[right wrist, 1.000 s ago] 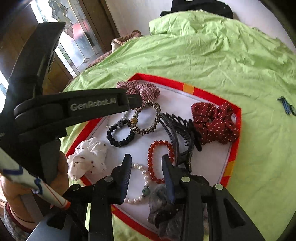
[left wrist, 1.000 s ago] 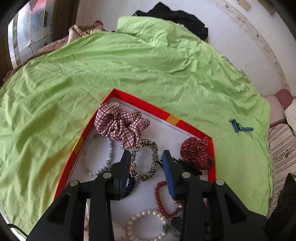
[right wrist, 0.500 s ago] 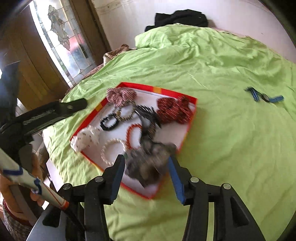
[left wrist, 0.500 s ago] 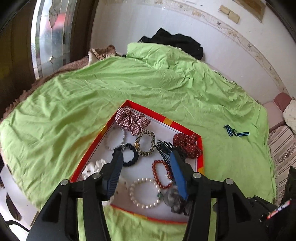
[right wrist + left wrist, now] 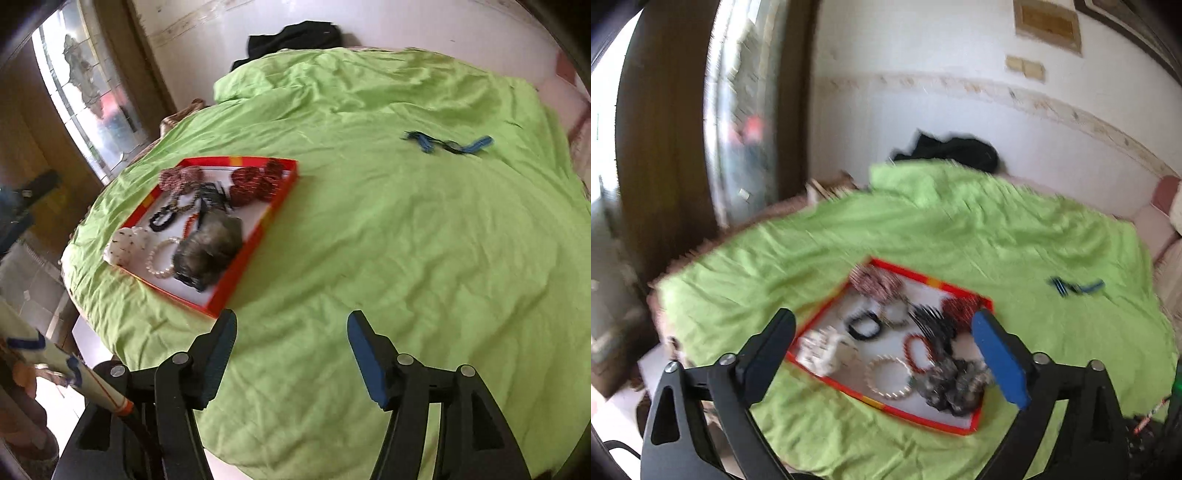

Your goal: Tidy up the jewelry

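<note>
Nearest the right wrist camera, the right gripper (image 5: 291,334) hangs over bare green bedspread (image 5: 406,240), its fingers (image 5: 364,343) standing wide with nothing between them. They have just been opening, and the grey fluffy scrunchie (image 5: 212,245) that was between them half a second ago now lies in the near corner of the red-rimmed tray (image 5: 255,243), at about ten o'clock from the gripper and well apart from it.

From the left wrist view, the left gripper (image 5: 882,336) is also empty, its fingers (image 5: 999,354) spread very wide after just opening. A second ago it sat low over the tray; now it has pulled back and tipped up, so the whole tray and the wall behind show.

Inside the tray lie the white scrunchie (image 5: 822,350), a pearl bracelet (image 5: 888,376), a red bead bracelet (image 5: 919,350), a black hair tie (image 5: 864,326), a dark claw clip (image 5: 931,323), then at the far rim a checked scrunchie (image 5: 873,282) and a red dotted scrunchie (image 5: 962,308). Motion blur hides finer detail.

Farther off, at about one o'clock from the right gripper, a blue striped ribbon piece (image 5: 447,142) lies alone on the bedspread, outside the tray. Beyond it, dark clothing (image 5: 295,38) is heaped against the wall.

Both hands having let go and withdrawn suggests the tray items are placed; the stray ribbon looks like the likely remaining piece to gather.
</note>
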{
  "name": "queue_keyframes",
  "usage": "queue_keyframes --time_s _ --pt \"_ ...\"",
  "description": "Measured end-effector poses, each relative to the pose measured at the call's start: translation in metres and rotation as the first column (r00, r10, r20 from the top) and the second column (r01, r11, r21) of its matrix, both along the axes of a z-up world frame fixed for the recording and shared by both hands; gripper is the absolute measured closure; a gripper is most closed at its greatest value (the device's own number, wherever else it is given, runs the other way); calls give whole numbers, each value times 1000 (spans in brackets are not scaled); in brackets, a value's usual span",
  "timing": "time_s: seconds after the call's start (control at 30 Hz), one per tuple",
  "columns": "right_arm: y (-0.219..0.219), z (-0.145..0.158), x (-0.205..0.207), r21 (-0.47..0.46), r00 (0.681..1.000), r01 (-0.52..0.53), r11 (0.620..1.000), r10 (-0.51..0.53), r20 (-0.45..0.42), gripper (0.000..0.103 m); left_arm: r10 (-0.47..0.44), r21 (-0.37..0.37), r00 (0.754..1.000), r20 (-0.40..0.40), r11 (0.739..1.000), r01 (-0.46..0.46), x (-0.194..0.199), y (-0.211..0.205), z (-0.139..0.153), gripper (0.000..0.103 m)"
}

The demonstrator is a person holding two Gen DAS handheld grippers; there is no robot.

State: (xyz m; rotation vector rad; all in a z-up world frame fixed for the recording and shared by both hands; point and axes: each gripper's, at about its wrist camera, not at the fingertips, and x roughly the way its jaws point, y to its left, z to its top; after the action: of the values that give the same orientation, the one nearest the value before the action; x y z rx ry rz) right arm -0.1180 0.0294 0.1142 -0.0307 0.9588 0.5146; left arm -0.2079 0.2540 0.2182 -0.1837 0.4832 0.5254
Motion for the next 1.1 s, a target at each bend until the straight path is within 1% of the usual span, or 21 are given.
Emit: queue_keyframes --time_s 0.03,0.07,0.17,0.23,0.3,0.37,0.47,0.53,0.6,0.67,0.77,0.87,0.93,1.0,1.1 --pt "-6 -1 -2 3 1000 11 1000 -11 1 36 40 31 999 34 999 -41 -10 -7 9 1" --pt "-12 -1 -4 8 1000 23 1000 -23 3 35 58 48 997 60 997 -61 -17 -10 15 0" --pt "-22 -1 -11 13 999 39 999 -39 14 35 105 114 982 156 986 -124 -43 -26 36 0" --pt "-27 1 -19 11 998 46 999 -46 33 33 126 148 976 179 977 -154 -54 -35 46 0" --pt "-32 3 -25 12 997 55 998 -56 45 32 113 169 976 187 975 -145 -60 -41 54 0" --pt "-37 5 -29 16 996 70 997 -70 55 31 96 170 977 189 977 -129 -65 -46 58 0" --pt "-43 8 -34 15 993 93 996 -94 73 30 76 169 978 196 979 -110 -72 -56 56 0" --pt "-48 11 -38 12 989 110 994 -111 94 27 43 164 983 179 984 -73 -70 -62 50 0" --pt "-54 11 -41 8 986 130 992 -130 108 25 -14 151 991 132 989 -6 -64 -69 42 0" --pt "-58 11 -42 -9 983 147 989 -145 114 24 -49 128 994 97 991 36 -59 -75 35 0" --pt "-64 8 -42 -19 981 165 986 -162 109 24 -102 78 993 57 992 97 -51 -85 23 0" --pt "-68 7 -40 -25 979 178 984 -175 103 23 -151 44 988 20 988 150 -44 -96 11 0" --pt "-70 8 -38 -52 978 181 982 -174 118 23 -168 20 986 -9 985 169 -40 -103 2 0" --pt "-68 10 -35 -97 976 176 980 -160 150 23 -182 -6 982 -44 983 182 -34 -108 -8 0" --pt "-70 16 -30 -168 972 164 972 -130 198 21 -181 -11 978 -105 983 181 -26 -114 -23 0"
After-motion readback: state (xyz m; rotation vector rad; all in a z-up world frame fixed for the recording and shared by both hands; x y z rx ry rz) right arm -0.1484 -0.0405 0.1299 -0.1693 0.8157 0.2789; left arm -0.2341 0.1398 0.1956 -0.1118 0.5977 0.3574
